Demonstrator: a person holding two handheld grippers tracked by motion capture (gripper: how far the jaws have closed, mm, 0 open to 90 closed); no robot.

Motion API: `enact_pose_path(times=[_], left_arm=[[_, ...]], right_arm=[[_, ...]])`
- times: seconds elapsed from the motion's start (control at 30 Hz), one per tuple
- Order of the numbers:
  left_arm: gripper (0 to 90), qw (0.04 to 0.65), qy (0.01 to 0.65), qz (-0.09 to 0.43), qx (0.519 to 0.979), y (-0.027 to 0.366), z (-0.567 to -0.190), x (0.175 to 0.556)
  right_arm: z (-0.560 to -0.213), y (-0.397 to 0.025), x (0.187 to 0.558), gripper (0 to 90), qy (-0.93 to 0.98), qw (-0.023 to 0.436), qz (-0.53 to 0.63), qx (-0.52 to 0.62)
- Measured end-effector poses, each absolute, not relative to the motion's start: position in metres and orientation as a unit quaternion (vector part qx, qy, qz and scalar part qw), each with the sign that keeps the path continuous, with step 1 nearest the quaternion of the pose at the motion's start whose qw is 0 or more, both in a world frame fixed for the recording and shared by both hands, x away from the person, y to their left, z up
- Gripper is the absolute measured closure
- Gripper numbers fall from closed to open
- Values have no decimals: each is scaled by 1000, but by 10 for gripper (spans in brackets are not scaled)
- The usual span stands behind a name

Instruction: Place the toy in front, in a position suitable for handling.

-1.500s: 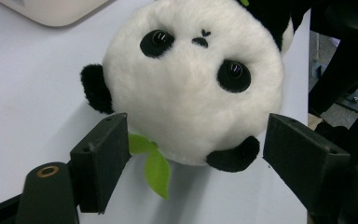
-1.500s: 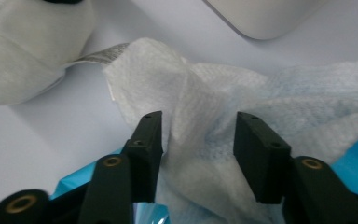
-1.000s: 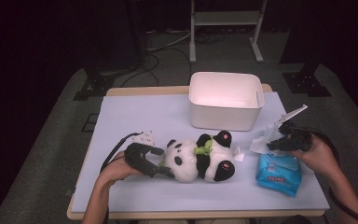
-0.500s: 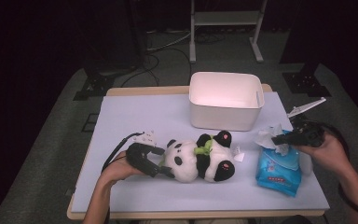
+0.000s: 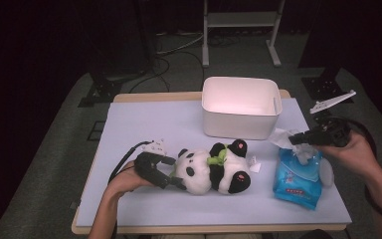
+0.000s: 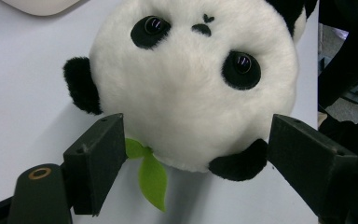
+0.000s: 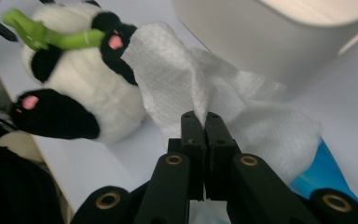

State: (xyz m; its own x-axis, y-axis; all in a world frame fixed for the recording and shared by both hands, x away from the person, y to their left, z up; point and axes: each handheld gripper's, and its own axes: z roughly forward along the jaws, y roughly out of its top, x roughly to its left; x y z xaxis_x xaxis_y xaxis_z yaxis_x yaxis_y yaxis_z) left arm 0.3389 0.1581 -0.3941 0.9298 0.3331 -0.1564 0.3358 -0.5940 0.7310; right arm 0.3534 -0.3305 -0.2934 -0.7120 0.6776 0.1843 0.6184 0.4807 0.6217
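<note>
The step in hand looks like drawing a wipe [image 7: 191, 88] out of the blue pack [image 5: 298, 174]. The right tool [image 7: 205, 122] is clenched on a fold of the white sheet, which rises from the pack's top and fans out toward the panda [image 5: 211, 169]. The pack lies at the right of the worktop [image 5: 144, 124], just in front of the white bin [image 5: 241, 107].

The left tool [image 6: 193, 154] stands released, one jaw on each side of the panda's head (a green leaf [image 6: 150, 173] pokes out near one jaw). Whether the jaws touch the fur, I cannot tell. The panda lies on its back in the middle of the worktop, head toward the left tool.

Next, I judge, the right tool needs a steady pull up and away so the sheet comes free without dragging the pack along. The wipe could then go to the panda, which the left tool would have to steady.
</note>
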Motion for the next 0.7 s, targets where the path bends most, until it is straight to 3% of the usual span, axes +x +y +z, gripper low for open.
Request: enact_pose_path(times=[0.27,0.7], left_arm=[[186,410,188,-3,893,159,-394,339],[178,409,189,-3,893,159,-394,339]], right_arm=[[-267,-302,353,876,873,39,353,333],[-260,-218,363,873,905,0,344,248]])
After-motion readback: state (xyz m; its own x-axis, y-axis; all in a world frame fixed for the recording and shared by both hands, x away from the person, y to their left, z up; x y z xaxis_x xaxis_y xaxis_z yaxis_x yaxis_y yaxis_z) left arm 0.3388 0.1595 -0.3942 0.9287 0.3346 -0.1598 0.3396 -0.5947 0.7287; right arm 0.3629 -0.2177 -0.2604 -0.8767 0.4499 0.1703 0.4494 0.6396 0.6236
